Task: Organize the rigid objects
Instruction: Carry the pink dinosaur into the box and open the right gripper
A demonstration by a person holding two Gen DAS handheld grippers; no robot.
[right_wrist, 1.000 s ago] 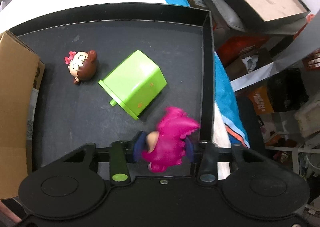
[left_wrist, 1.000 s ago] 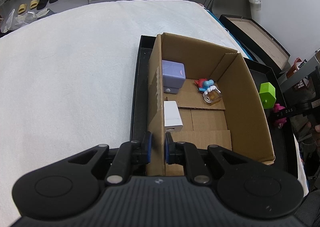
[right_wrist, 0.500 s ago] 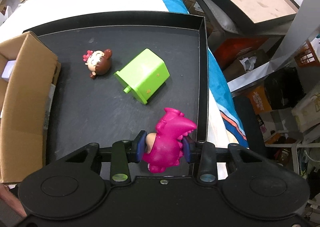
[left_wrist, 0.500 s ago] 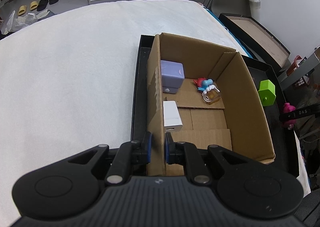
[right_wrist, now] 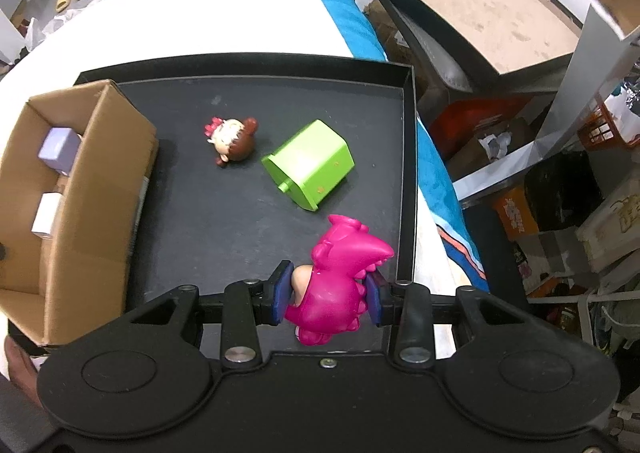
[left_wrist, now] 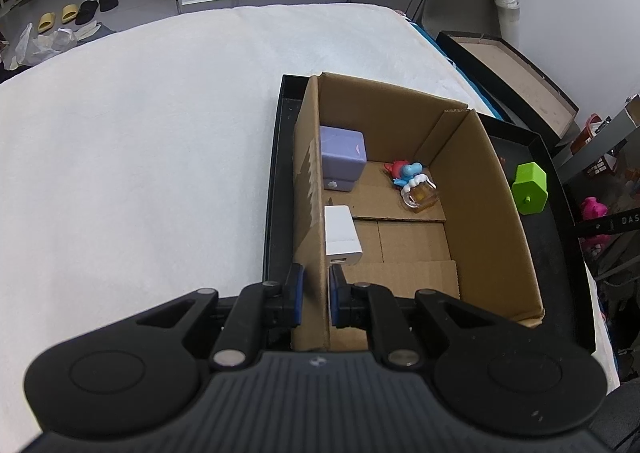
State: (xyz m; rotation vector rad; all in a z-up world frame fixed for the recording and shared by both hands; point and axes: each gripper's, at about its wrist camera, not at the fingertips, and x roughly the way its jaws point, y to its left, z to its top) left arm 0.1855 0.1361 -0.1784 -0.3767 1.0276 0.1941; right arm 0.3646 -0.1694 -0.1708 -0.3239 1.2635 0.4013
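black tray (right_wrist: 406,173) on, seemingly, white bed (left_wrist: 140,173)

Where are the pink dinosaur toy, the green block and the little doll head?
pink dinosaur toy (right_wrist: 340,277), right wrist view, on its body.
green block (right_wrist: 310,161), right wrist view, on its top face.
doll head (right_wrist: 232,137), right wrist view, on its face.

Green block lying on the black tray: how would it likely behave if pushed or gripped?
The green block looks stiff, with flat faces, so it would probably slide on the black tray, not roll. Its glossy sides may be slippery. The small peg could catch a finger.
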